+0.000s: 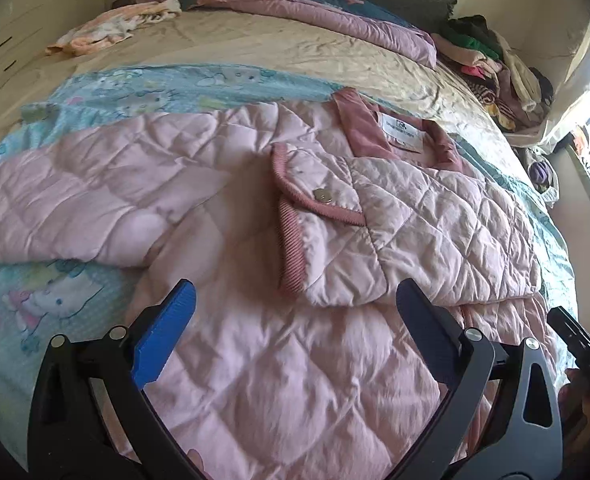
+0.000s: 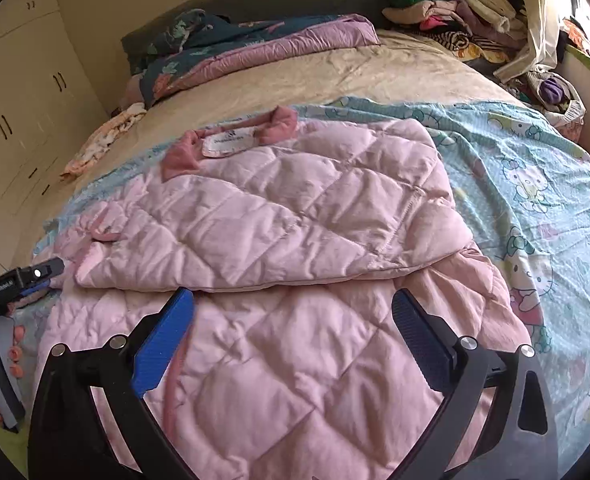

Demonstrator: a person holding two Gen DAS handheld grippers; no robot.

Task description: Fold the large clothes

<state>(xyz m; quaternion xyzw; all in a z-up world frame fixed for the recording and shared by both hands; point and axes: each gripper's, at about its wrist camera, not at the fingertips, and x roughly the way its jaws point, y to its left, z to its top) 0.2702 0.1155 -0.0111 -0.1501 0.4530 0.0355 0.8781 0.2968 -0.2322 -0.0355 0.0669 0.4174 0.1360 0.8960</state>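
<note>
Beige sheets covered the bed (image 1: 255,46), with a pale blue cartoon-print blanket (image 2: 535,168) spread across it. On that lay a pink quilted jacket (image 1: 255,208), diamond-stitched and puffy, one corduroy-trimmed sleeve folded across its front. Left gripper (image 1: 295,300) and right gripper (image 2: 293,308) hung just above its near hem, jaws spread wide, gripping nothing.

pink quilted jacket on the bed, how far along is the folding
Done: one sleeve of the pink quilted jacket is folded across its body, the corduroy cuff near the middle. In hand: nothing; the left gripper and right gripper are both open above the fabric. Left: the other sleeve lies spread over the blue cartoon-print sheet, and the body is unfolded.
</note>
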